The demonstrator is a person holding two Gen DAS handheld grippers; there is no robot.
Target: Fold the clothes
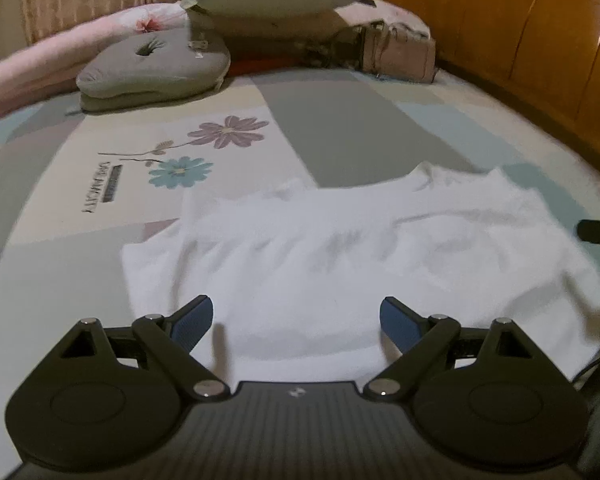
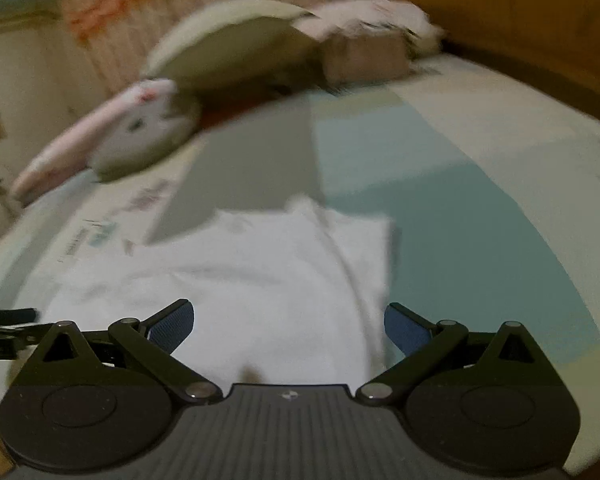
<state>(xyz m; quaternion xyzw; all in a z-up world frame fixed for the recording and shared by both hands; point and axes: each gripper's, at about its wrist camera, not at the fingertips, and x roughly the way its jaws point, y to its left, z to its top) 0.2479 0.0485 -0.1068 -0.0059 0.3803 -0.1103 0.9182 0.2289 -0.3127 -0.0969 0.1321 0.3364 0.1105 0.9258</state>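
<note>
Plainly, the white shirt [image 1: 340, 248] lies spread on the bed [image 1: 360, 128], both the left gripper [image 1: 296, 320] and right gripper [image 2: 288, 326] hovering wide apart and empty, so a shallow pinch could bunch it crooked.

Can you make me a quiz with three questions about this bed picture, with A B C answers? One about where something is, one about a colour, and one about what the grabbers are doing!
1. Where does the white shirt lie?
A. spread on the bed sheet
B. on top of the grey pillow
C. hanging on the wooden headboard

2. What colours are the two flowers printed on the sheet?
A. red and yellow
B. purple and teal
C. both orange

3. What are the left gripper and right gripper doing?
A. both pinching the shirt
B. one open, one shut
C. both open, holding nothing

Answers:
1 A, the shirt lies flat on the sheet, apart from the pillows.
2 B, a purple flower sits above a teal flower.
3 C, the blue pads stand wide apart in both views.
</note>
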